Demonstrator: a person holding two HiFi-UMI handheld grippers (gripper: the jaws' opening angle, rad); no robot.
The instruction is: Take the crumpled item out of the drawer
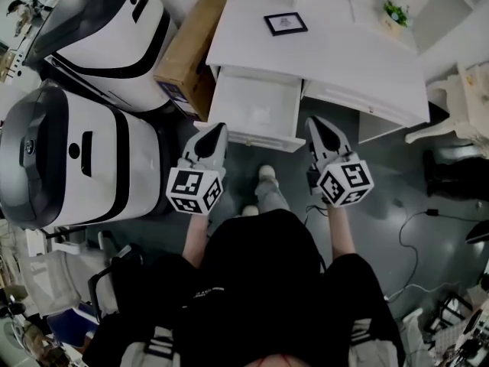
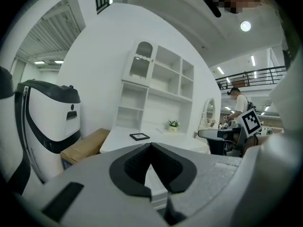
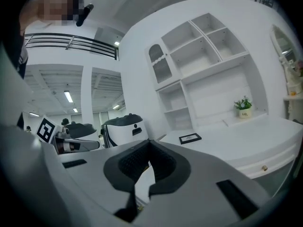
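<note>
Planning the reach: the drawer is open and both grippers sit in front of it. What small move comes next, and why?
Probably open the left hand-held gripper and bring it over the front of the drawer. It and the right hand-held gripper are both shut and empty, just short of the drawer. Nothing crumpled can be made out in its white inside from here.

Drawer (image 1: 263, 138) open, approach frm front free; cardboard box (image 1: 191, 52) crowds left side.
</note>
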